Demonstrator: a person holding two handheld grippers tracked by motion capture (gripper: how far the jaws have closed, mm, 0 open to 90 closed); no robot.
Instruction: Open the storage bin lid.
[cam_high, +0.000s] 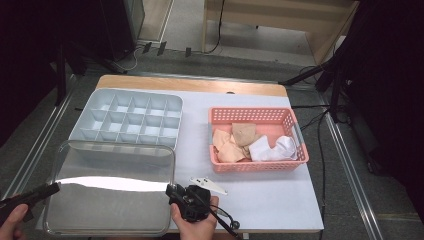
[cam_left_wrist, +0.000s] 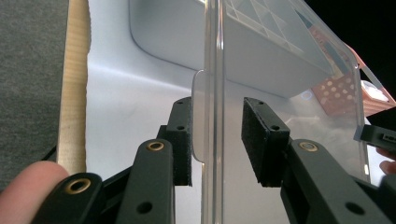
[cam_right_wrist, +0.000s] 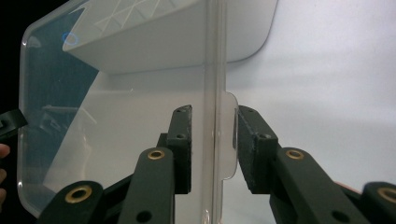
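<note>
A clear plastic lid (cam_high: 110, 200) hangs at the table's near left, and its far edge overlaps the front of a pale grey compartment tray (cam_high: 135, 93). My left gripper (cam_high: 52, 189) holds the lid's left edge and my right gripper (cam_high: 172, 192) holds its right edge. In the left gripper view the lid (cam_left_wrist: 212, 56) stands edge-on between the jaws of the left gripper (cam_left_wrist: 217, 140), with its small tab against one pad. The right gripper view shows the same on the other side: the right gripper (cam_right_wrist: 215, 149) is shut on the lid's rim (cam_right_wrist: 215, 70) and tab.
A pink basket (cam_high: 250, 111) at the right holds beige cloths (cam_high: 235, 145) and a white one (cam_high: 272, 149). The tray's cells are empty. Beyond the table's wooden far edge (cam_high: 190, 84) are floor, cables and dark stands.
</note>
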